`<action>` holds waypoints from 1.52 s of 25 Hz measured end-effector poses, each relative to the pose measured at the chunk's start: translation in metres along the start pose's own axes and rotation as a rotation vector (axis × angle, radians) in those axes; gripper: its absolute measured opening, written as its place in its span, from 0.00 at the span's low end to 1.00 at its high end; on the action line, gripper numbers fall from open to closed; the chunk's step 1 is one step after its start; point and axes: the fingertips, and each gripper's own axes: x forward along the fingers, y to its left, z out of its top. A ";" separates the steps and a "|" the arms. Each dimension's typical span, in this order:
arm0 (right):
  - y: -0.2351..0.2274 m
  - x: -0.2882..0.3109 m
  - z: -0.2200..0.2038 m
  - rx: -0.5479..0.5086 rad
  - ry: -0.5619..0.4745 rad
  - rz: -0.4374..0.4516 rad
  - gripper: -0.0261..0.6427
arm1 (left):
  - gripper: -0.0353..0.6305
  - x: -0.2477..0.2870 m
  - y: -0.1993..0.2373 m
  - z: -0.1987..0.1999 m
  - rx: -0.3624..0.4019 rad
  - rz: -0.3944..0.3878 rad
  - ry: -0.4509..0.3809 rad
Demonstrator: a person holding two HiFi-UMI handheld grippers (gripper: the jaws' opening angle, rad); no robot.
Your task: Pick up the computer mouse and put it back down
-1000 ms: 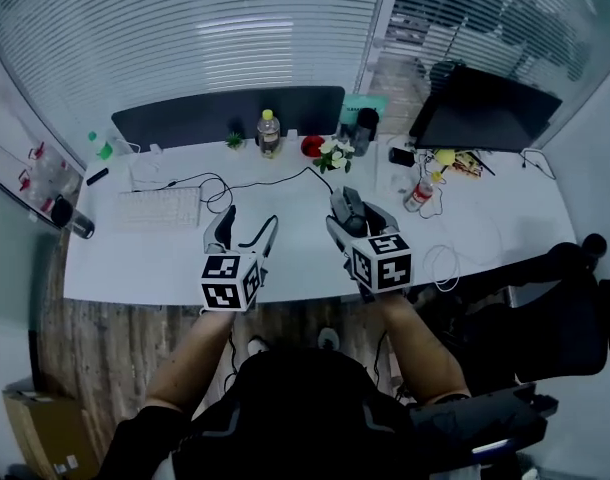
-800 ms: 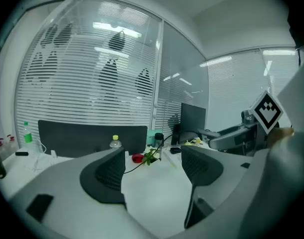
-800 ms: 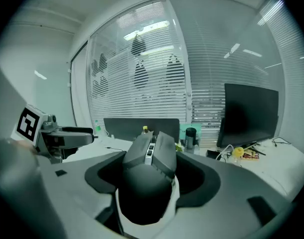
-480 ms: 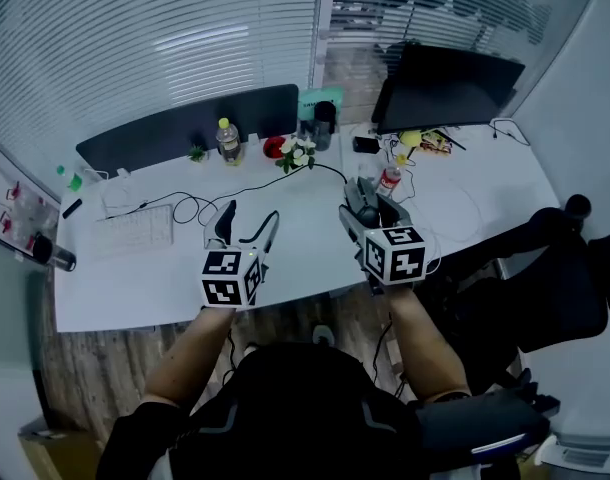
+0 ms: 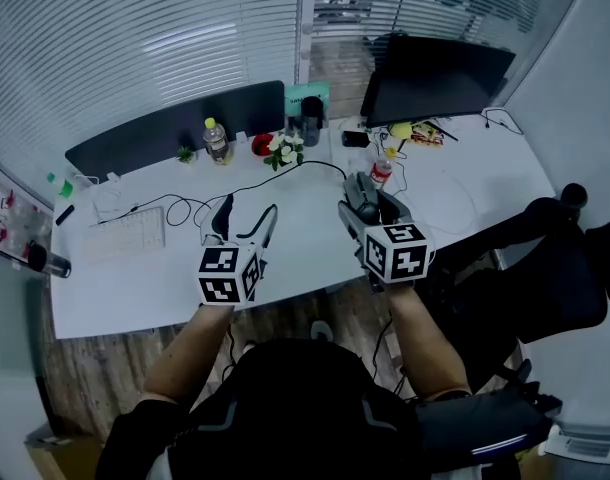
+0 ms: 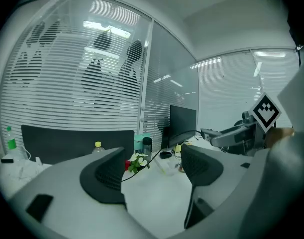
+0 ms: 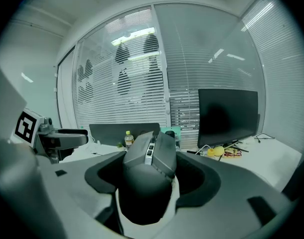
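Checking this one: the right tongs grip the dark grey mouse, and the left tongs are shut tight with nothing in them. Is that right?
Not quite. The left tongs are open, their jaws well apart with nothing between them, as the left gripper view shows. The rest holds: the right tongs grip the dark grey mouse.

**A:** Any writing you can read?

**B:** None. The marker cube on the left gripper and the one on the right gripper show only black-and-white square patterns, no letters or digits.

**A:** And the bottle's label?

**B:** The bottle, left of the flowers, is too small to read. So is the teal card behind the flowers.
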 end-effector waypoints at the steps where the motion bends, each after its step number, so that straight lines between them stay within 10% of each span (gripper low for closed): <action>1: -0.002 0.002 0.000 0.002 0.002 0.001 0.49 | 0.61 0.002 0.000 -0.001 -0.003 0.003 0.003; 38: -0.047 0.245 -0.228 -0.030 0.477 0.157 0.49 | 0.59 0.131 0.056 -0.228 -0.087 0.155 0.453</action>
